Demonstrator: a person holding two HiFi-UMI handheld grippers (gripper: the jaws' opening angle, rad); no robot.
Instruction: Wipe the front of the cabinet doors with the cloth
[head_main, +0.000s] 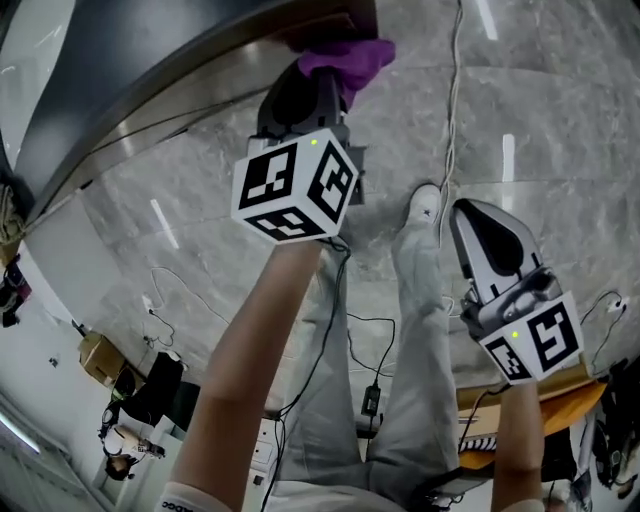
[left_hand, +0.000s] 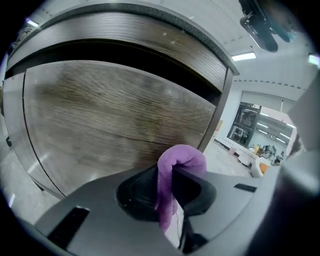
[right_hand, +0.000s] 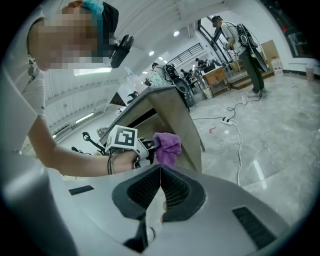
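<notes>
Left tool (left_hand: 171, 186) clamps the bunched purple cloth (left_hand: 184, 156) near the brown wood-grain cabinet door (left_hand: 110, 115); contact unclear. Right tool (right_hand: 160, 172) is closed and empty. Best to press the cloth flat and sweep along the grain.

Straight ahead of my left gripper (head_main: 318, 72) the cabinet door (left_hand: 110, 115) fills pretty much everything. It's flat wood with nothing sticking out, so there's loads of room to slide sideways. The cloth (left_hand: 176, 162) pinched in those jaws is the only thing between me and the door. Above the door there's a dark gap (left_hand: 100, 52), then the cabinet's top slab (left_hand: 150, 35) juts out over it. Past the cabinet's right edge it's open floor (head_main: 560, 100), just a white cable (head_main: 455, 100) trailing across. My right gripper (right_hand: 160, 172), jaws pressed together on nothing, hangs well clear of the cabinet.
</notes>
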